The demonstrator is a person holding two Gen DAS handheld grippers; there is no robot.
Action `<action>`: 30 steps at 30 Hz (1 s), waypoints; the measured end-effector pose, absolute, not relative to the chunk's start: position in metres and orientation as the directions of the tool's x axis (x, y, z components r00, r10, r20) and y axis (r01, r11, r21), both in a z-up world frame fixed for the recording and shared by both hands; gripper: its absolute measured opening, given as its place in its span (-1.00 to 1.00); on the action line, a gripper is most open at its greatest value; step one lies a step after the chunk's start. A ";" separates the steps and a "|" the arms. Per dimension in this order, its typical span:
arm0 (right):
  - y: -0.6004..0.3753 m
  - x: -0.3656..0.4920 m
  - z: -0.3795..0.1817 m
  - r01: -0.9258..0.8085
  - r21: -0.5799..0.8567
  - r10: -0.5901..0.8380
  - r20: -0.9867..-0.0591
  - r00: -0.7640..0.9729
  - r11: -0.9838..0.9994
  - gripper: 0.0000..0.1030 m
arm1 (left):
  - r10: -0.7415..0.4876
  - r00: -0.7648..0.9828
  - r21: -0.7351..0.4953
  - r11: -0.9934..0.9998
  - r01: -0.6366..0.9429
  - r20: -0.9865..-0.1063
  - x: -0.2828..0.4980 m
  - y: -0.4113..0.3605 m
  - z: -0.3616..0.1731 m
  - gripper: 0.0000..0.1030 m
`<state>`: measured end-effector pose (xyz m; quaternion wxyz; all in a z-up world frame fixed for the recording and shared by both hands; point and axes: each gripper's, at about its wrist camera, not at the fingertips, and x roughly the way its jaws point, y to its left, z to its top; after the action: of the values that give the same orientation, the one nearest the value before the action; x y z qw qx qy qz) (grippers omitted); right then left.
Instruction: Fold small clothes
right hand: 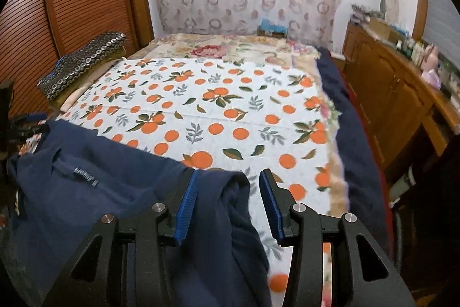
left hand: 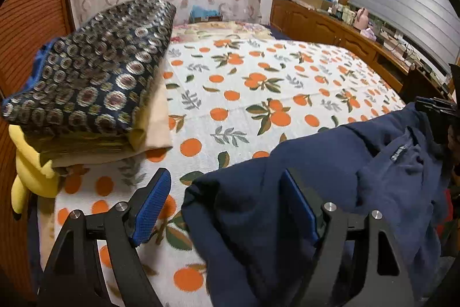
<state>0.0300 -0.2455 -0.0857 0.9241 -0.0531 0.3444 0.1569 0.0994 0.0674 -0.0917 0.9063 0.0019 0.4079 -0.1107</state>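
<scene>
Lying rumpled on the near edge of the bed, a navy garment spreads between the two grippers. The bed is covered by a white sheet printed with oranges and leaves.

In the left wrist view, the left gripper stands with its jaws wide apart. The garment's left edge lies between the blue pads; the cloth drapes against the right pad, while the left pad hangs clear of it over the sheet. Neither pad presses the cloth. A small label shows on the garment's inner neckline toward the right of that view.

In the right wrist view, the right gripper is partly open. A fold of the garment runs up between its pads, touching the left one, with a gap to the right one; nothing is pinched. Most of the garment lies to the left of this gripper.

At the far left side of the bed, a stack of folded cloth sits by a slatted wooden wall, topped by a dark fabric with ring patterns. A yellow plush peeks from under the stack. A wooden cabinet runs along the right side of the bed, cluttered on top.
</scene>
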 end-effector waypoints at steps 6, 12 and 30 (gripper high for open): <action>-0.246 0.043 -0.095 -0.337 0.060 0.287 -0.675 0.680 0.940 -0.89 | -0.221 0.600 -0.124 0.972 0.199 -0.769 0.110 0.066 -0.105 0.55; -0.273 0.022 -0.077 -0.203 0.050 0.191 -0.603 0.775 0.978 -0.95 | -0.205 0.615 -0.095 0.974 0.207 -0.761 0.109 0.062 -0.108 0.59; -0.273 0.026 -0.099 -0.268 0.035 0.224 -0.658 0.719 0.963 0.20 | -0.206 0.617 -0.099 0.974 0.204 -0.760 0.109 0.062 -0.110 0.63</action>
<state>0.0262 -0.2733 -0.0987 0.9266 -0.0315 0.3505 0.1329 0.1093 0.0625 -0.1100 0.8991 -0.0012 0.4227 -0.1142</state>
